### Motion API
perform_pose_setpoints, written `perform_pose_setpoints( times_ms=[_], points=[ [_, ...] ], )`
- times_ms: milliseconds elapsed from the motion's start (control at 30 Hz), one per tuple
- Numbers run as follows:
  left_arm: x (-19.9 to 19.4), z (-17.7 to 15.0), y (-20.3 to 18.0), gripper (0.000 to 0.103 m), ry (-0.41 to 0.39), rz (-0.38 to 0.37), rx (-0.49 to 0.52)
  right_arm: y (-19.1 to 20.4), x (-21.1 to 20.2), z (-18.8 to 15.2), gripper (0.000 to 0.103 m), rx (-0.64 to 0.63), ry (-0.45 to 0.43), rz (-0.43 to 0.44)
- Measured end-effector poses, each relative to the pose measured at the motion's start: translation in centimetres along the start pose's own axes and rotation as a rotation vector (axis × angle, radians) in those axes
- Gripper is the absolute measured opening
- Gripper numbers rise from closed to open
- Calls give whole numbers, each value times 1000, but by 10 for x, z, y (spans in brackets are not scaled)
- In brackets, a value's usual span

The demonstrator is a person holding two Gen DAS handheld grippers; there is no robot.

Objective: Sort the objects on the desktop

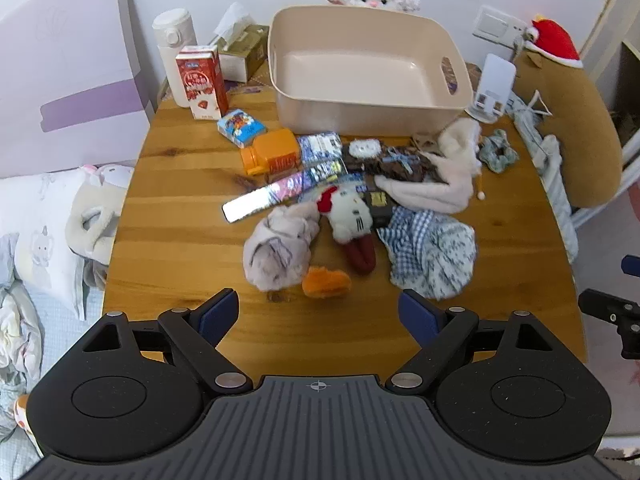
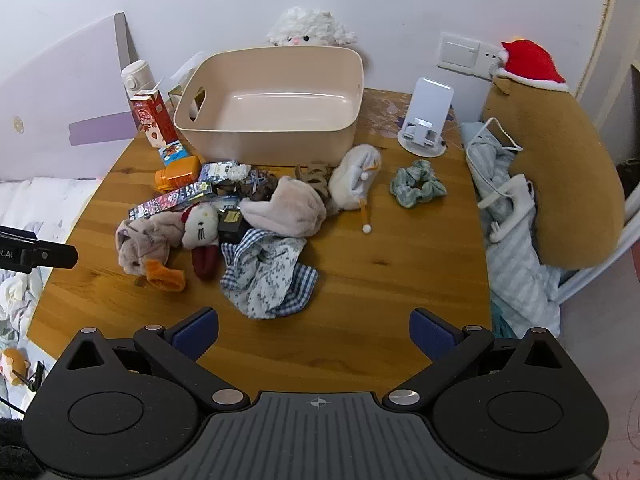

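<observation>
Left wrist view shows sorting not yet begun: from left to right, the orange bottle (image 1: 272, 151), white plush cat (image 1: 349, 214) and checked cloth (image 1: 432, 252) lie heaped on the table (image 1: 172, 216) before the empty beige bin (image 1: 360, 64). Left gripper (image 1: 319, 312) and right gripper (image 2: 314, 330) both gape wide, holding nothing.

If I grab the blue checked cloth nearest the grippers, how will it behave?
The blue checked cloth lies crumpled in loose folds, so it will probably be floppy, drape and trail when lifted. It looks thin, likely light. One edge sits against the grey plush slipper, so pulling might drag that along.
</observation>
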State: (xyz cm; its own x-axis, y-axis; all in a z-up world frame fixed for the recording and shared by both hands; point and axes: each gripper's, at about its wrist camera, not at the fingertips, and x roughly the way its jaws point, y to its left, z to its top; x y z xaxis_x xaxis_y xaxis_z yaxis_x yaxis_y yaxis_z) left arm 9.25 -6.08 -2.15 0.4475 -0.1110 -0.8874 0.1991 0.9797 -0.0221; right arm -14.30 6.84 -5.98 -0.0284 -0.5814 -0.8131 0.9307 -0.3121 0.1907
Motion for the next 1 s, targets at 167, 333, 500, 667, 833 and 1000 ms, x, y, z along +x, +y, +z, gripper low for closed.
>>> perform_pose_setpoints(
  times_ms=[167,333,500,667,833,1000],
  points=[
    [9,16,-5,88,-18,-1,-9,-9,17,16,103,-9,13,24],
    [22,27,-10,88,-8,4,-23,-17,34,32,103,-24,24,44],
    [33,35,-14,88,-1,14,-28,-22,48,45,103,-45,35,58],
    [47,39,-16,88,26,18,-30,-22,62,56,103,-76,47,77],
    [64,40,-14,88,68,-15,-17,-22,76,63,103,-65,39,129],
    [83,42,-13,88,90,-24,37,-15,95,64,103,-83,60,111]
  ],
)
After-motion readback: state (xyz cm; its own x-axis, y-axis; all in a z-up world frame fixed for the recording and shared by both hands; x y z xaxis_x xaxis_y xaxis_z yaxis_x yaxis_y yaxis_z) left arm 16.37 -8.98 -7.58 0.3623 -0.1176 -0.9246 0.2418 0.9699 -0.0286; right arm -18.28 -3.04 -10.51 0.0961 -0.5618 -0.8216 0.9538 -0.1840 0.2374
